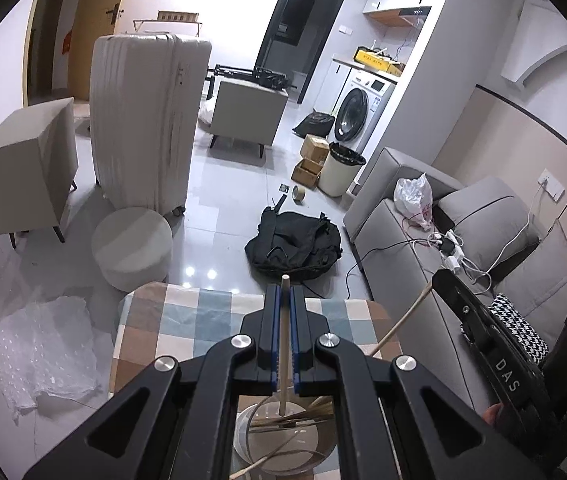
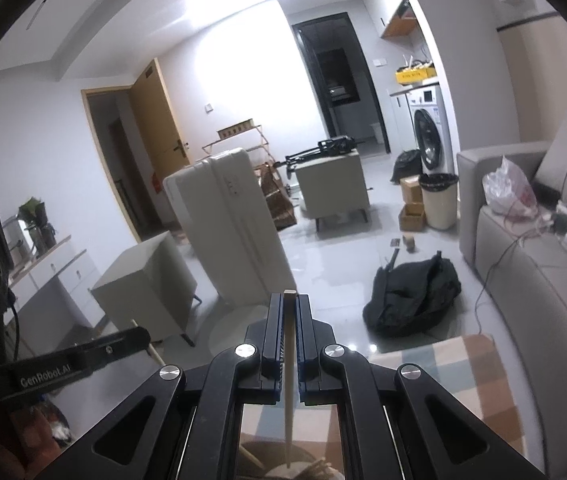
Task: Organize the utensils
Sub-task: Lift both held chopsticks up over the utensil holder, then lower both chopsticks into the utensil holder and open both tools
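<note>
Chopsticks [image 1: 284, 344] apparently in both grippers [image 1: 284, 292].

A home living room — sofa [image 1: 403, 216], suitcase [image 1: 143, 120], washing machine [image 1: 359, 112].

From my feeds the room is evenly lit from overhead, cool and fairly bright. On the right wrist view a blown-out patch washes the far wall [image 2: 239, 44] white. The glossy floor [image 1: 219, 184] throws back small bright spots of ceiling light. Both fisheye views bend straight lines hard near the rim, and the corners fall to black. Distant detail is soft.
</note>
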{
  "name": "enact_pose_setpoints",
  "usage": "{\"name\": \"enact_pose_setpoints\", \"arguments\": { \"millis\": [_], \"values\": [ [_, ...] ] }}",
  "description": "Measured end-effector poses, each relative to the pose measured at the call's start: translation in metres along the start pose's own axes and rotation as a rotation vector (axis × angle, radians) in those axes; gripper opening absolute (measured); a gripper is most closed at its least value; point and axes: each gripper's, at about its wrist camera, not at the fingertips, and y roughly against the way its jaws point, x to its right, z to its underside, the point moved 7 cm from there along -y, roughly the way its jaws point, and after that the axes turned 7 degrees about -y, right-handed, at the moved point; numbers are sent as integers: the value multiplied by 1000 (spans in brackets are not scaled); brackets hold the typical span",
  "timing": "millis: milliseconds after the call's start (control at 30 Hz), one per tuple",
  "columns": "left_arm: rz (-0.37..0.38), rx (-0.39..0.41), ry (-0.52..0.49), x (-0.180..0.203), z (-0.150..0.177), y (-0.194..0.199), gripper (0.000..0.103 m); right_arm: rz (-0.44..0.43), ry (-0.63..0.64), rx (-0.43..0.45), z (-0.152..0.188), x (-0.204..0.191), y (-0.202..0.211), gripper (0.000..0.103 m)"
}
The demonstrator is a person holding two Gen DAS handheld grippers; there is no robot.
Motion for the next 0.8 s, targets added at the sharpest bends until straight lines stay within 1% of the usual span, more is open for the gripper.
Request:
{"name": "enact_pose_setpoints", "arguments": {
  "millis": [200,333,567,700,800],
  "values": [
    [-1,7,-44,7,1,-5,0,3,5,-12,10,2,-18,4],
    [8,-3,-69,10,6,-6,0,16,10,-29,21,4,-27,4],
    [31,-51,-72,8,14,-13,0,19,-5,-45,37,13,-26,5],
    [51,-86,-88,12,19,-17,0,24,9,-72,46,14,-24,5],
    [73,-130,-91,16,25,-21,0,24,5,-110,55,17,-24,8]
  ]
}}
